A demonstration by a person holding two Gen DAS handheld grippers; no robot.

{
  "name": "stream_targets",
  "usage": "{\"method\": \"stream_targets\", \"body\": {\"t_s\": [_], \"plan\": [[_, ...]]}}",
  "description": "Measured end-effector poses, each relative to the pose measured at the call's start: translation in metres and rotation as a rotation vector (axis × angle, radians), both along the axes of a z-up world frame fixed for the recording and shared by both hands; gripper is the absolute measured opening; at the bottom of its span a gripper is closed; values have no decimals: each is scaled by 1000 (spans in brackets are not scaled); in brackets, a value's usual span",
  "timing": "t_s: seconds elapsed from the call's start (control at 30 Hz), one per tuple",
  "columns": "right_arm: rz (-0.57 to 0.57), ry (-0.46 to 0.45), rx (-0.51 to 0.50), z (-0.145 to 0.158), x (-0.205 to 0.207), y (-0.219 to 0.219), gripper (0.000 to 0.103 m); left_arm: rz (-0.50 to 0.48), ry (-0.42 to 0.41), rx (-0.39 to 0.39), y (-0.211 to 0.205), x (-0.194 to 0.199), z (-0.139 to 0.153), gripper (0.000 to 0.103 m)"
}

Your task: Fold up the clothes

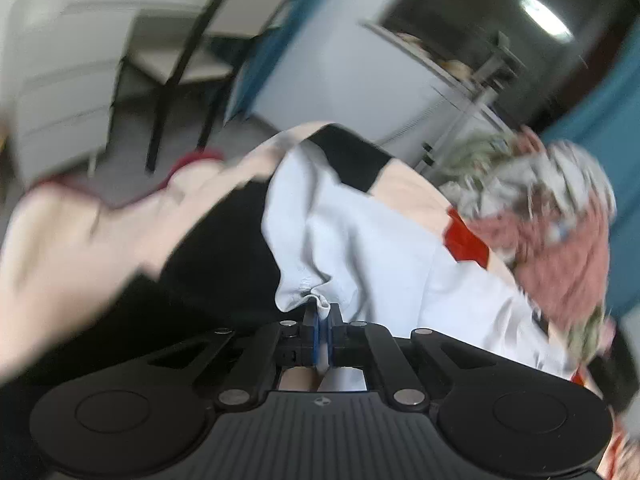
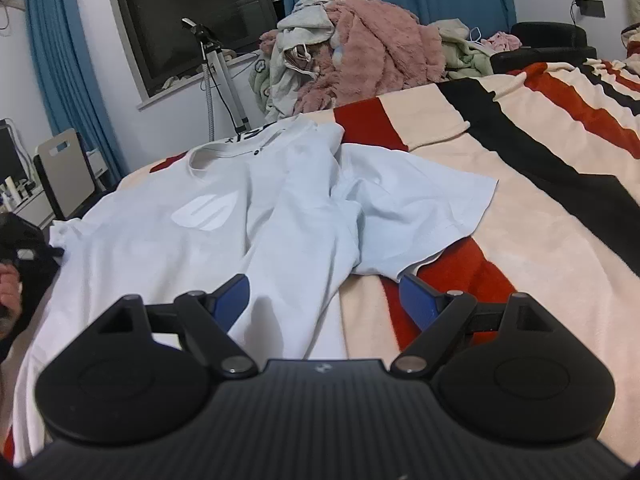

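A white T-shirt [image 2: 224, 232] lies spread and rumpled on the striped bed, chest logo up, collar far, one sleeve [image 2: 416, 208] out to the right. My left gripper [image 1: 322, 316] is shut on a bunched edge of the T-shirt [image 1: 360, 248]; that view is blurred. In the right wrist view the left gripper [image 2: 24, 240] shows at the shirt's left sleeve edge. My right gripper [image 2: 326, 292] is open and empty, low over the shirt's near part, its right finger beside the sleeve hem.
A striped cream, red and black blanket [image 2: 540, 208] covers the bed. A pile of clothes [image 2: 352, 48] with a pink fleece sits at the far edge. A tripod [image 2: 220, 76] stands by the window; a chair [image 2: 64, 164] stands at left.
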State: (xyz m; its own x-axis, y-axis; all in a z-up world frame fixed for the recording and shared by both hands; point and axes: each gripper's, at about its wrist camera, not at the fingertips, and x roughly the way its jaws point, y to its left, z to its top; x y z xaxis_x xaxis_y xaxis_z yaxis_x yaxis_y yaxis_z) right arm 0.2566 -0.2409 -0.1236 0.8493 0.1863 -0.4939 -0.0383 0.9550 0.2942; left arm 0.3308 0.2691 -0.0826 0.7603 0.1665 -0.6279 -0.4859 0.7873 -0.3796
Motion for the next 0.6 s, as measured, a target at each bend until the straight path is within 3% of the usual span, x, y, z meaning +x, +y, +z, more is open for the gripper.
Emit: {"method": "stream_targets", "body": {"t_s": [0.1,0.2,0.27,0.37,0.4,0.43,0.6], "plan": [[3,-4,0,-1,4,0,83,88,74,134,14,11,21,3],[4,-14,-19,-1,8,2,83,122,176,247,23,28,18,4],[5,-18,-30,1,7,2,83,129,196,237,21,29,14,8],[8,-30,-50,3,3,2,83,130,229,239,9,22,16,30],[12,-34,-55,4,2,2,83,126,246,243,2,16,19,44],[15,-37,-56,5,0,2,83,115,255,236,-5,7,21,51],[35,-68,-67,13,-11,3,83,-24,246,197,-53,-83,31,62]]}}
